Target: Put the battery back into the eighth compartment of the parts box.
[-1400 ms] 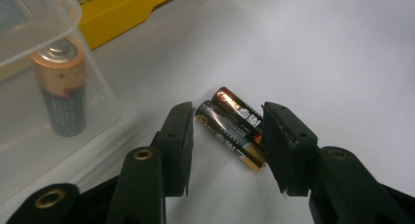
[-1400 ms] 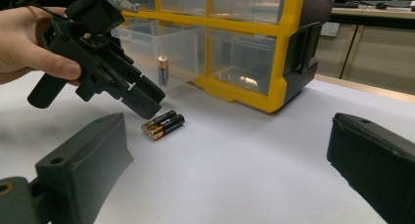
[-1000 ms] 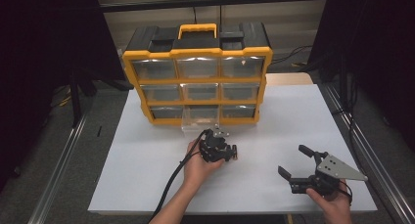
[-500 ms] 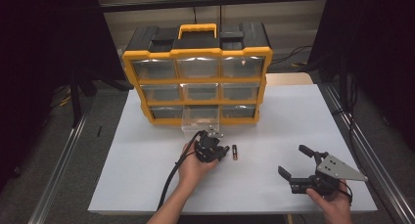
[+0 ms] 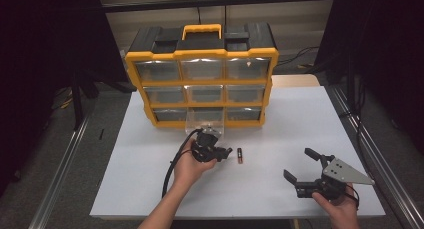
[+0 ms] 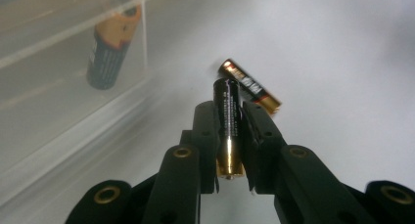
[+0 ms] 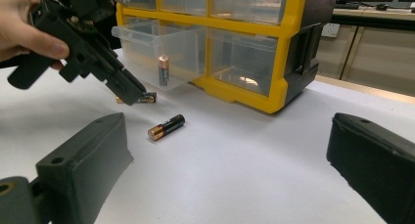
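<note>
White table (image 5: 280,134), loose battery (image 5: 239,155) beside organizer (image 5: 202,74)

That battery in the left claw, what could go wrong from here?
1. The left claw pinches the held battery along its round sides, so it may slip or twist out.
2. A loose battery lies just beyond its tip; a low move could knock it rolling.
3. The open clear drawer has a thin front wall, and the claw might bump it.
</note>
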{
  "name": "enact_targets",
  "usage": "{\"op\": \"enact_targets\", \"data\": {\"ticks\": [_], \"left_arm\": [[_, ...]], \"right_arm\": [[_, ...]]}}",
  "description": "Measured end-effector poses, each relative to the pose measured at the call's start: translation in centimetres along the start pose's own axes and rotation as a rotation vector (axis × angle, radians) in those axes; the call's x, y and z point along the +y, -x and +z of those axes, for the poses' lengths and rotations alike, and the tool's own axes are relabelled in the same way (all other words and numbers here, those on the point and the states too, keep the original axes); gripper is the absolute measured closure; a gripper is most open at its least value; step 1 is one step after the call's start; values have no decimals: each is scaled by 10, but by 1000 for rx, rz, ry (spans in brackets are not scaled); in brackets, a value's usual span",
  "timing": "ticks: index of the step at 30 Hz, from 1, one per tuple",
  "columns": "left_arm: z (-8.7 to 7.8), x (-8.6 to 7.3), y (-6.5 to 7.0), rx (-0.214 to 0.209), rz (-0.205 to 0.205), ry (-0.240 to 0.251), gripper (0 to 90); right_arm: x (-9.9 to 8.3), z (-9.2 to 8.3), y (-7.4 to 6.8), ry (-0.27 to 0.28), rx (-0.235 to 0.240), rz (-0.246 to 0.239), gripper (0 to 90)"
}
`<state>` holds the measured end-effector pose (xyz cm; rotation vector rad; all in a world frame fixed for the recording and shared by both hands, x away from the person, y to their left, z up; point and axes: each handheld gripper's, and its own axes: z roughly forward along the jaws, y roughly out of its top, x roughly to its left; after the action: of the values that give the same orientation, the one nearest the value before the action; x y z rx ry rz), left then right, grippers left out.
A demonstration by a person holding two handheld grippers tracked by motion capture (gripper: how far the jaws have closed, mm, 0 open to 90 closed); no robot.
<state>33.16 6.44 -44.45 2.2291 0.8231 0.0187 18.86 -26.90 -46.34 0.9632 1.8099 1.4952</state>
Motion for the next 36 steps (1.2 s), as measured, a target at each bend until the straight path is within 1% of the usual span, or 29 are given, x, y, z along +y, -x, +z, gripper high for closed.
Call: {"op": "enact_targets", "data": {"ticks": [4,5,6,7,8,9,10,12,14,17,19,24,25,26,27,29,31,36], "left_arm": [[-11,8,2,-21,-2,19,775],[-13,10,2,-18,-5,24,775],[-15,12,2,-22,-5,24,775],[-19,15,2,-28,4,17,775],[-21,17,3,-31,3,14,775],[-22,18,3,-32,-6,34,775],[-25,20,3,-33,-4,20,775],[-29,23,4,-42,-11,29,775],[-33,26,4,-46,-9,28,775],[-40,32,4,-45,-1,26,775],[-42,35,3,-46,-3,37,775],[-51,43,1,-31,1,45,775],[-52,44,1,-24,-7,44,775],[-53,45,-1,-29,-13,54,775],[-55,46,-2,-20,-14,54,775],[-58,48,-5,-26,-17,56,775],[-59,49,-7,-22,-30,62,775],[-63,51,-12,-12,-41,74,775]], "right_arm": [[0,0,0,0,0,1,14],[0,0,0,1,-1,2,15],[0,0,1,2,-2,2,14],[0,0,1,2,-1,3,14],[0,0,1,1,-1,3,14],[0,-1,1,-1,-4,4,14],[0,-1,1,-2,-2,2,14],[0,-1,1,-1,-4,1,14],[0,-1,1,-1,-3,0,14],[0,-1,1,-1,-4,1,14],[0,-1,1,0,-4,4,14],[0,-1,1,1,-4,2,14],[0,-1,1,-1,-3,1,14],[0,-1,1,0,-4,0,14],[0,-1,1,-1,-3,0,14],[0,-1,1,1,-3,0,14],[0,-1,0,3,-2,0,14],[0,-1,1,3,-2,-1,14]]}}
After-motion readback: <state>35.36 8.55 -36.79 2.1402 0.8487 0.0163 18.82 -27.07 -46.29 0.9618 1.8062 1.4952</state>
